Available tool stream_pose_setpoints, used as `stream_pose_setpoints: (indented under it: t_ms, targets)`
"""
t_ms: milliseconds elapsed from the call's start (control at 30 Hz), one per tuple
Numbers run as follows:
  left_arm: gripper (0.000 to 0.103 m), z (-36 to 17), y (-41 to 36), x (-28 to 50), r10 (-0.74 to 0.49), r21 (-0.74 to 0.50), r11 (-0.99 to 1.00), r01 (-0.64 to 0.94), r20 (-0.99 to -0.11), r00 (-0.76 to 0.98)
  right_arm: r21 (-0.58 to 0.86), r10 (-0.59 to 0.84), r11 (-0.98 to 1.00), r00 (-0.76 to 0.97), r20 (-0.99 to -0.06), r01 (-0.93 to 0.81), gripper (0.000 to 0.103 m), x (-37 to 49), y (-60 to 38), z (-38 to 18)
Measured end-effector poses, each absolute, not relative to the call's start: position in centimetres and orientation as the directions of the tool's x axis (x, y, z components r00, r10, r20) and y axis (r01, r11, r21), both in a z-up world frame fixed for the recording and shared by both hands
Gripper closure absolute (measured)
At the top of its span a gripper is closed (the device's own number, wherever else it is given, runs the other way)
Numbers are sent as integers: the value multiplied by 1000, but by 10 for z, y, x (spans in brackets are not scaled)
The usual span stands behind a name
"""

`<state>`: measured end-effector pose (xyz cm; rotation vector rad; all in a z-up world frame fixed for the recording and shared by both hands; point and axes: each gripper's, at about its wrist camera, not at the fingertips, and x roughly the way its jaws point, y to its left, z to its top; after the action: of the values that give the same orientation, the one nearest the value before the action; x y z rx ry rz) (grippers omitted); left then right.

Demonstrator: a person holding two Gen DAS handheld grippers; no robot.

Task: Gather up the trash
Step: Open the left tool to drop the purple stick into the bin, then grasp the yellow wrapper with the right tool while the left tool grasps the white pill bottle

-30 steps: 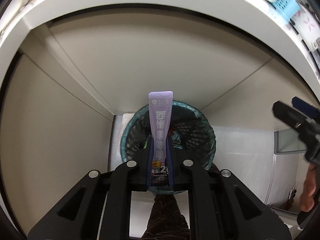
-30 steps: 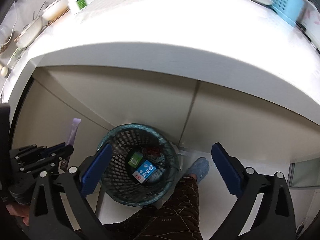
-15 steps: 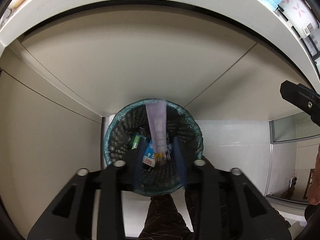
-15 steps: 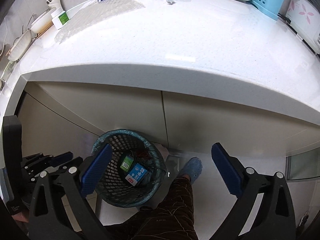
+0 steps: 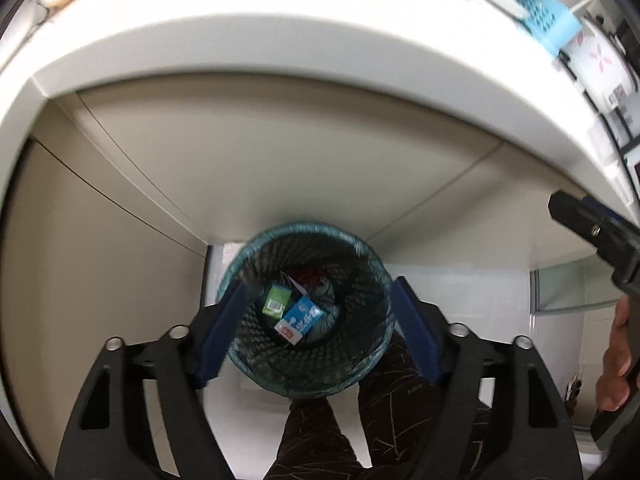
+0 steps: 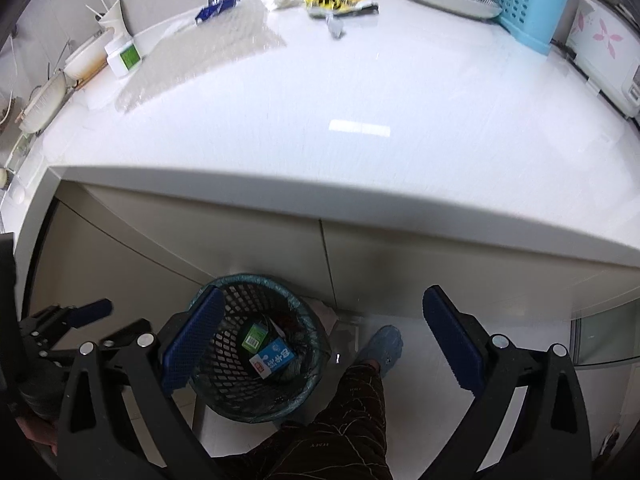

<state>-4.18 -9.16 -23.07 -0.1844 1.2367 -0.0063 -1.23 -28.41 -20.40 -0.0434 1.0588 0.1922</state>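
Purple sachet released, left hand-held gripper jaws opening, empty

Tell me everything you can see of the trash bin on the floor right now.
The trash bin is a round, black mesh basket, plastic by the look of it, lined with a teal bag folded over its rim. It stands upright on the pale floor, close to the cabinet front below the counter. Inside lie a green carton, a blue and white carton and some red and crumpled scraps. A dark trouser leg stands beside it; whether they touch is unclear. Neither gripper touches it.
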Motion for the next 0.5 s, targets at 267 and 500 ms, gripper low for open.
stream_pose_setpoints:
  t_ms: [267, 500]
  targets:
    - [6, -154, -74, -33, -38, -116, 984, -133, -873, 486, 79, 159, 983, 555, -816, -164, 8, -3, -294, -154]
    - [6, -103, -55, 2, 4, -104, 980, -168, -837, 547, 69, 161, 983, 607, -778, -173, 8, 24, -298, -113]
